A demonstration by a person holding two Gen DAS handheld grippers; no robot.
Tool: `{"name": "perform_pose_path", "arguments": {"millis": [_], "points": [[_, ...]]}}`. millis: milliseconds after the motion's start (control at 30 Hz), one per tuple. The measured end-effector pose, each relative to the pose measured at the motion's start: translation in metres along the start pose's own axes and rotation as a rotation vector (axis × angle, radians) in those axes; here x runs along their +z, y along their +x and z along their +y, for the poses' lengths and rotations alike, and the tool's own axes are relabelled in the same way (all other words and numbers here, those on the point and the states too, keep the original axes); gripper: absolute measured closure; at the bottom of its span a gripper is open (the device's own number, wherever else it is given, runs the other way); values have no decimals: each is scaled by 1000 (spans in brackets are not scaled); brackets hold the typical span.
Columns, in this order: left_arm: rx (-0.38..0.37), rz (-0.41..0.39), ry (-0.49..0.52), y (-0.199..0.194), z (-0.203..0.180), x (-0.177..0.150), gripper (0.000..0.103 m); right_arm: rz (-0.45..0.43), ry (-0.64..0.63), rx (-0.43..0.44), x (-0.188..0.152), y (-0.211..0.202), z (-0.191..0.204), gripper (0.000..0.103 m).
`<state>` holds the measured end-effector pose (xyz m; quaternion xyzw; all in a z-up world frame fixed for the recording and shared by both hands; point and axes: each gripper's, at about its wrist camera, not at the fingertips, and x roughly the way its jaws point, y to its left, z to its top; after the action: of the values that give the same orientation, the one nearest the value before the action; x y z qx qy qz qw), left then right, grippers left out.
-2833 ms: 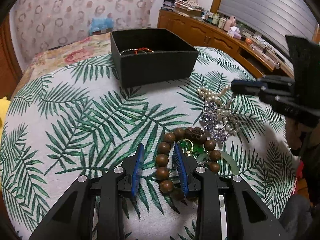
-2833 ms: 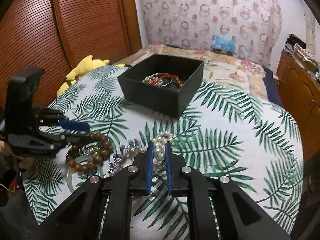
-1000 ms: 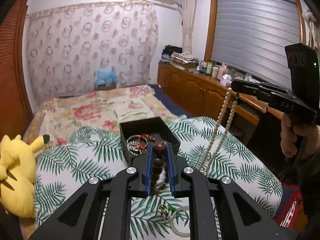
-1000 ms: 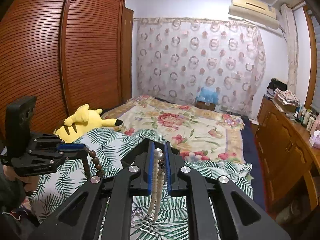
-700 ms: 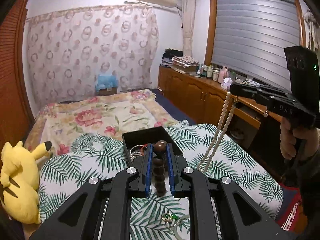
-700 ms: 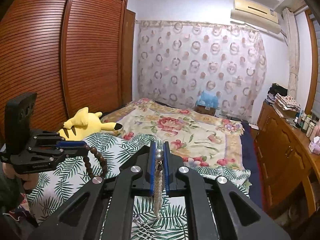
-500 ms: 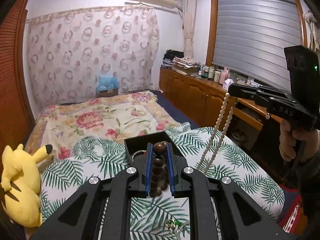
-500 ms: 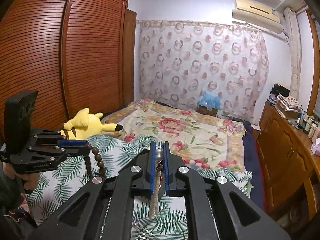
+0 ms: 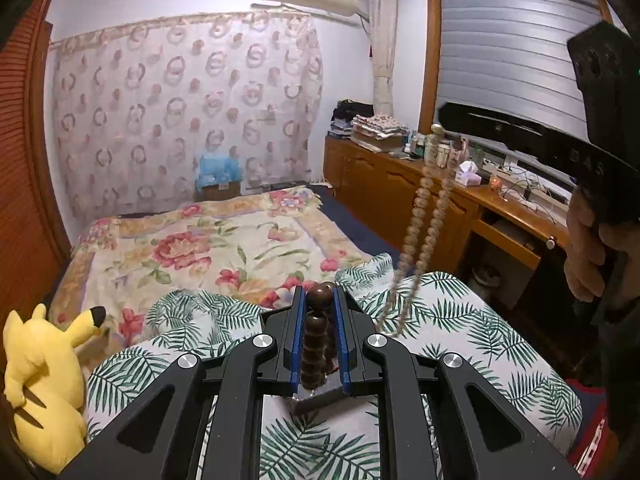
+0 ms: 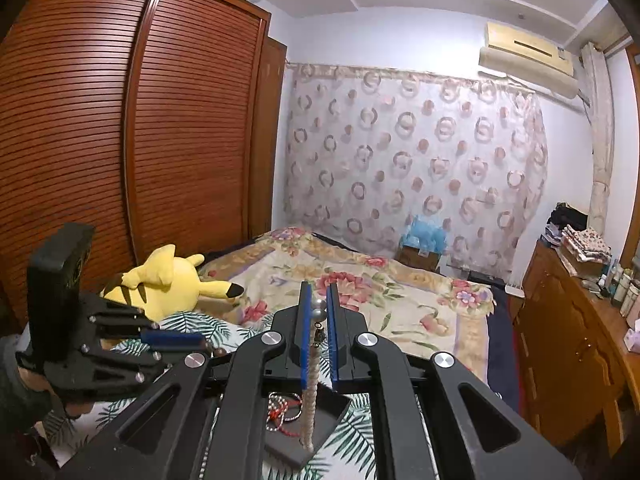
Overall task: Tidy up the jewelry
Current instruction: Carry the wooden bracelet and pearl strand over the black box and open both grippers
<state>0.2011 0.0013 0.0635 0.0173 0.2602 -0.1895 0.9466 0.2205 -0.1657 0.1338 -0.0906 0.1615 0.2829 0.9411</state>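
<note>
Both fingers pinched shut: left gripper [image 9: 318,312] on wooden bead bracelet [image 9: 316,344], right gripper [image 10: 318,316] on pearl necklace [image 10: 310,392]. Strands judged light, limp, slippery; top-bead grip w/ swing expected.

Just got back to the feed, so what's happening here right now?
A person is sorting jewelry with a claw in each hand, and both are lifted above the table. The left claw is shut on a brown bead bracelet that hangs between its fingers. The right claw is shut on a pearl necklace, whose strand dangles over the black box. The box already holds a red and silver bracelet. Neither held piece is in the box yet.
</note>
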Motion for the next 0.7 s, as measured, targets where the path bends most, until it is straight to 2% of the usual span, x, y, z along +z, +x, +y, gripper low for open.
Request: {"name": "perform_pose_path", "arguments": {"millis": [167,433,700], "points": [[0,23,-4,15,4,0,91,46,19,26,-9,33,-5,95],[-2,64,-6,36,7,-5,91,166,69,58,-52,84,-8,94],[-3,93,0,51,6,-6,91,190,102,44,-79,82,-18,94]]}}
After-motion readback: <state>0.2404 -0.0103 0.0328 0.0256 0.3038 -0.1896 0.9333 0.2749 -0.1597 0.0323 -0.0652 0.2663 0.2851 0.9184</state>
